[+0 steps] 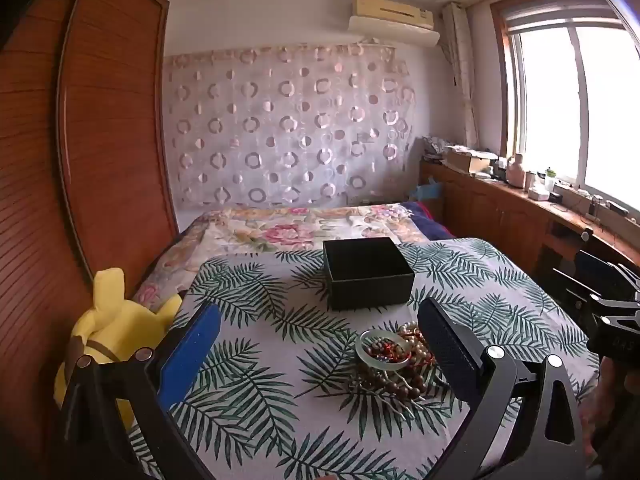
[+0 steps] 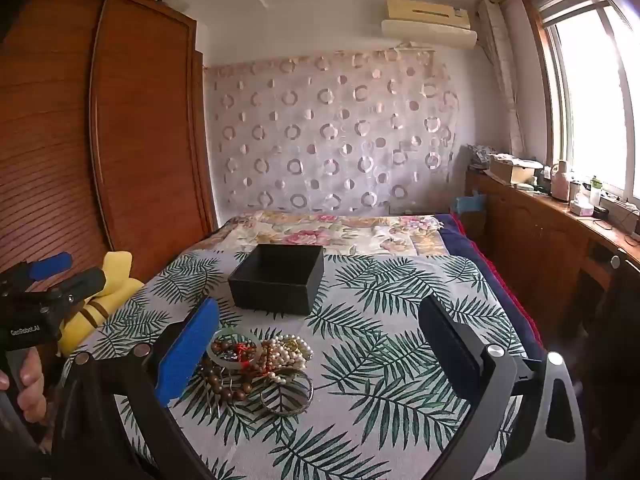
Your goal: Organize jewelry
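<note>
Where the bed fills the room, a leaf-print cloth [image 2: 380,360] covers its near end and a flowered blanket [image 1: 280,228] lies farther back, with a wooden wardrobe [image 1: 108,128] on the left and a bright window [image 2: 592,108] on the right. A yellow plush toy [image 1: 112,332] sits at the left edge of the cloth. Both claws tip a little downward over the cloth. The left gripper [image 1: 320,344] is spread wide and holds nothing. The right gripper [image 2: 320,344] is spread wide too, also with nothing in it. A hand [image 2: 28,384] grips the left handle. The jewelry pile [image 2: 256,360], beads, pearls and bangles, lies in a heap on the cloth, pointing no clear way. The open black box [image 2: 280,276] sits just behind it, one corner toward us.
</note>
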Action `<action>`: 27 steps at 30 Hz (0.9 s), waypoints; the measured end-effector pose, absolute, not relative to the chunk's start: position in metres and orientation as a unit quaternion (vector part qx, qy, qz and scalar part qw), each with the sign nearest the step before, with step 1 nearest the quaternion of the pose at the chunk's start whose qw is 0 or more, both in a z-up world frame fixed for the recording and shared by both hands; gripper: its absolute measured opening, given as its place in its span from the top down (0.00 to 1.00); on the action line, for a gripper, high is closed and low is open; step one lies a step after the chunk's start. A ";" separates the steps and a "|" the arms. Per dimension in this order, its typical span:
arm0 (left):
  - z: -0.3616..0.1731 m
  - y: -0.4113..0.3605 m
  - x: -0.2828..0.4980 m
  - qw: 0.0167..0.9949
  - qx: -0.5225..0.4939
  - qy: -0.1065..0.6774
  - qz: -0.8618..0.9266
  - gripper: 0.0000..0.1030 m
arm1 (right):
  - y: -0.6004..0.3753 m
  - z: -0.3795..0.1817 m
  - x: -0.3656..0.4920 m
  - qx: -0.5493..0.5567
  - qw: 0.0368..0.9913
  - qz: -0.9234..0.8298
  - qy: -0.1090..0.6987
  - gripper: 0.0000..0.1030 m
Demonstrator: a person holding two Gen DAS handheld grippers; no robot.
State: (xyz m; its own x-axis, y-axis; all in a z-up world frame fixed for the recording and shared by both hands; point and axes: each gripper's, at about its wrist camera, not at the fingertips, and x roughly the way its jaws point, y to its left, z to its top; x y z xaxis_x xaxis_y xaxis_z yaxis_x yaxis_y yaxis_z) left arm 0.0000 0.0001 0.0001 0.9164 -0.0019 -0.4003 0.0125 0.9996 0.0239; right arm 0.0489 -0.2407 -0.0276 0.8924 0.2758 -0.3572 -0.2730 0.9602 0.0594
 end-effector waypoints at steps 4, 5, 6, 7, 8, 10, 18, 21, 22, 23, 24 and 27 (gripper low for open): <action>0.000 0.001 0.000 0.979 0.010 0.205 -0.004 0.07 | -0.240 -0.028 0.049 0.004 0.972 0.142 0.185 0.02; 0.000 0.001 0.000 0.979 0.010 0.205 -0.005 0.07 | -0.241 -0.028 0.049 0.005 0.973 0.141 0.185 0.02; 0.000 0.001 0.000 0.979 0.010 0.204 -0.005 0.07 | -0.241 -0.028 0.049 0.005 0.972 0.142 0.185 0.02; 0.000 0.001 -0.001 0.979 0.010 0.204 -0.005 0.07 | -0.240 -0.028 0.049 0.005 0.972 0.142 0.185 0.02; 0.000 0.001 -0.001 0.979 0.010 0.203 -0.005 0.07 | -0.240 -0.027 0.049 0.005 0.973 0.141 0.184 0.02; 0.000 0.000 0.000 0.979 0.011 0.205 -0.004 0.07 | -0.241 -0.028 0.050 0.006 0.972 0.142 0.185 0.02; 0.000 0.000 0.000 0.979 0.013 0.204 -0.003 0.07 | -0.241 -0.028 0.050 0.007 0.972 0.142 0.185 0.02; 0.000 0.000 0.000 0.979 0.013 0.204 -0.004 0.07 | -0.242 -0.027 0.049 0.007 0.972 0.142 0.185 0.02; 0.000 0.000 0.000 0.979 0.013 0.204 -0.004 0.07 | -0.242 -0.027 0.049 0.007 0.972 0.142 0.185 0.02; 0.000 0.001 0.000 0.979 0.013 0.204 -0.003 0.07 | -0.242 -0.027 0.048 0.007 0.973 0.141 0.185 0.02; 0.000 0.001 0.000 0.979 0.013 0.204 -0.003 0.07 | -0.242 -0.027 0.048 0.008 0.972 0.142 0.185 0.02; 0.000 0.001 0.000 0.979 0.014 0.203 -0.003 0.07 | -0.240 -0.028 0.052 0.008 0.973 0.142 0.185 0.02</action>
State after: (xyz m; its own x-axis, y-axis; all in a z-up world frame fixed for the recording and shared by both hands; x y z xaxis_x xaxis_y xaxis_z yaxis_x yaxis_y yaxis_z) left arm -0.0001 0.0005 0.0001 0.9177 0.0005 -0.3973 0.0108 0.9996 0.0261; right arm 0.0521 -0.2403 -0.0283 0.8918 0.2783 -0.3566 -0.2723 0.9598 0.0683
